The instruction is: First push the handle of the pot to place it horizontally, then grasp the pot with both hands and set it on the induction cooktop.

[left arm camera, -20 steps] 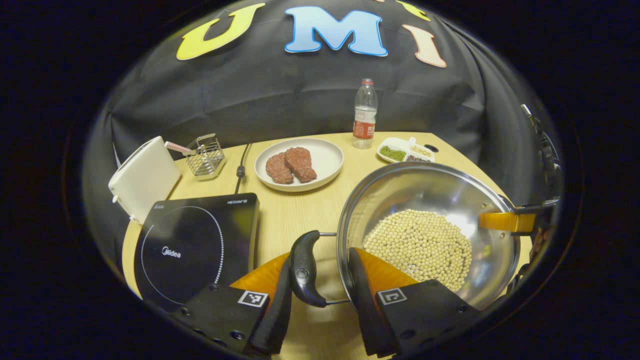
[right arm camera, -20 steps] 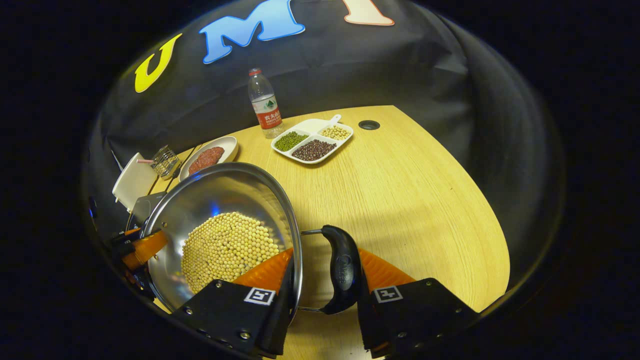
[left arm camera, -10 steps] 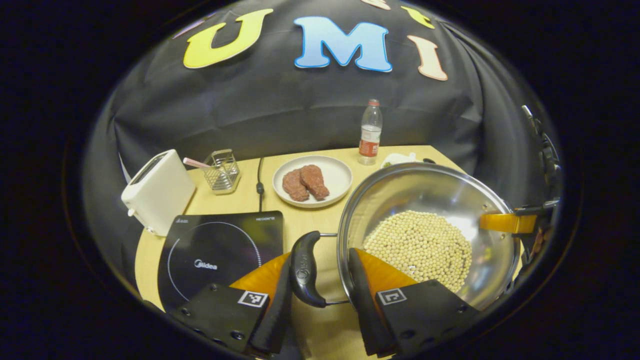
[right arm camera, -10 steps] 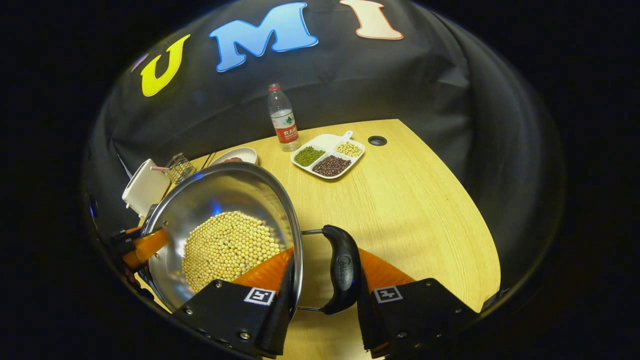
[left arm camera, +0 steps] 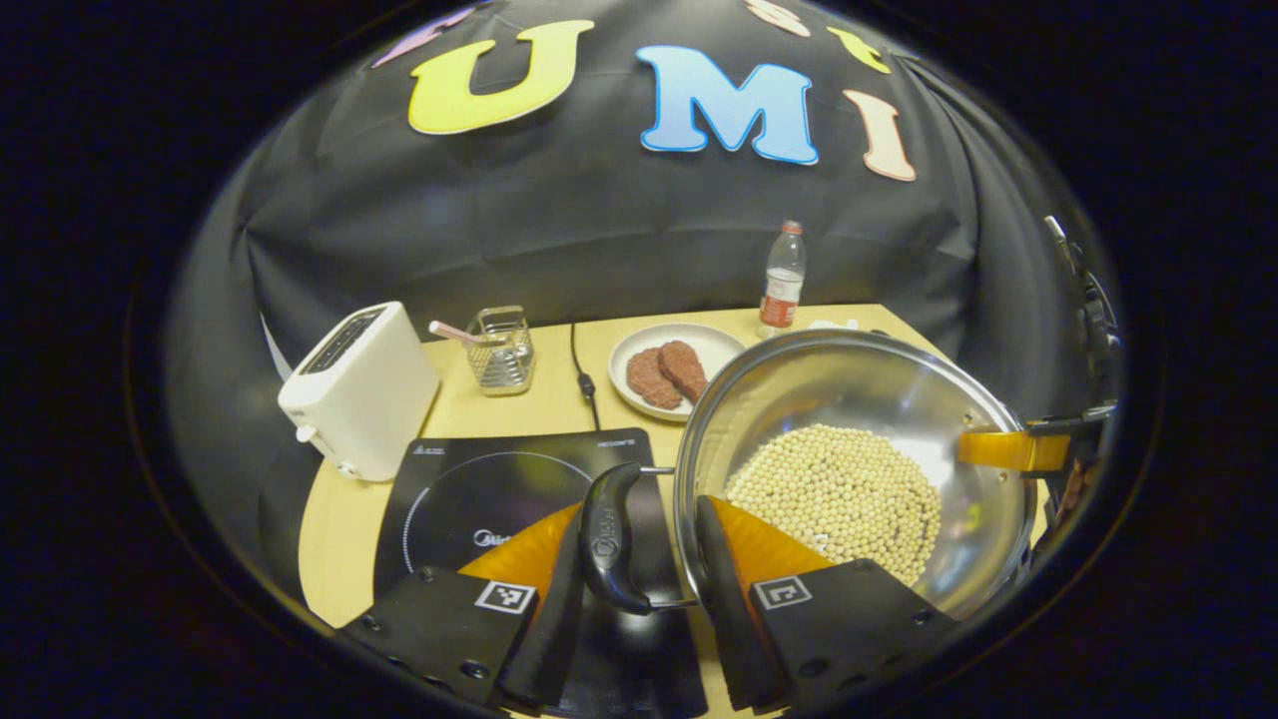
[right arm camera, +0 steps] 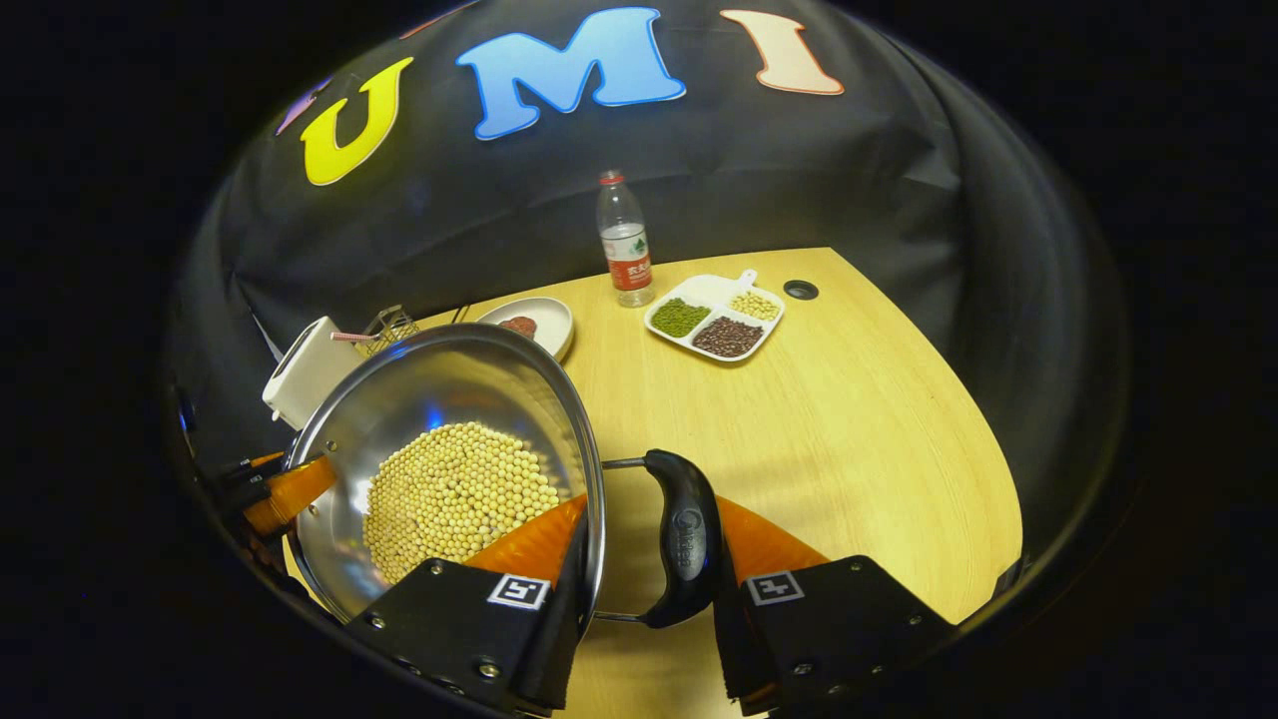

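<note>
Round steel pot (left arm camera: 849,419) of pale beans held by both claws.
Left claw (left arm camera: 639,569) and right claw (right arm camera: 639,569) each clamp a black side handle; flat black induction cooktop (left arm camera: 479,489) lies lower left, bare wooden bench (right arm camera: 849,419) right.

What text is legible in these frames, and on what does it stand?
"Mi...": logo on the induction cooktop, the rest cut off by the left hand-held gripper.
Cooktop corner print: too small to read.
Bottle label: too small to read.
Pot handle emboss: blurred.
</note>
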`<state>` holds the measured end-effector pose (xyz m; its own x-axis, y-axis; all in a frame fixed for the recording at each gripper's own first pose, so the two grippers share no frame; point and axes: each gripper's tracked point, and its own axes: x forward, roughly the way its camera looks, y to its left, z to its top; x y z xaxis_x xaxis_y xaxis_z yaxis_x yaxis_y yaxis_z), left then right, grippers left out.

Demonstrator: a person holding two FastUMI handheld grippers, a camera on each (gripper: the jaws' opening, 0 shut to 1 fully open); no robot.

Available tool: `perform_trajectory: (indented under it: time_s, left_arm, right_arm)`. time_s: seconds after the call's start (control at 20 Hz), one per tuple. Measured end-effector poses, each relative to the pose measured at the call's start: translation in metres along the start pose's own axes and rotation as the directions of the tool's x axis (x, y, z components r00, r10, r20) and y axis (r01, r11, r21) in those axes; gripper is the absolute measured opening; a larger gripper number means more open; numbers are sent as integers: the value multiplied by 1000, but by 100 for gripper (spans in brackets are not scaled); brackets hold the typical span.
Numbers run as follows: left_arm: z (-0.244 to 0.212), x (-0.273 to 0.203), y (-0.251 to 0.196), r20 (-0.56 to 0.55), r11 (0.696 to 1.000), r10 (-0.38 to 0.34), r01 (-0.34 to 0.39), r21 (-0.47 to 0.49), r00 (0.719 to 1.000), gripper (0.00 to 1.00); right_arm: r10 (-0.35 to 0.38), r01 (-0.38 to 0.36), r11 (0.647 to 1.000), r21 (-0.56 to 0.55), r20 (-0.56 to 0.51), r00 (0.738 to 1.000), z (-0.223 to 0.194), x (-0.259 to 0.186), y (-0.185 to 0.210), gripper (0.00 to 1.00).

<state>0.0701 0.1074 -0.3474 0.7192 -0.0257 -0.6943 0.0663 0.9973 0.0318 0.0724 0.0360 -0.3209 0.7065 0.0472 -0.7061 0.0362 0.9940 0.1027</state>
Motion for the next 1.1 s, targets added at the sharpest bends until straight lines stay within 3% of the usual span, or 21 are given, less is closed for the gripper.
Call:
perform_trajectory:
  time_s: [1.1]
  left_arm:
    - [-13,0,185,-6,997,57,-57,-44,998,62]
  right_arm:
    - [45,-45,998,-39,-13,999,-6,40,164,57]
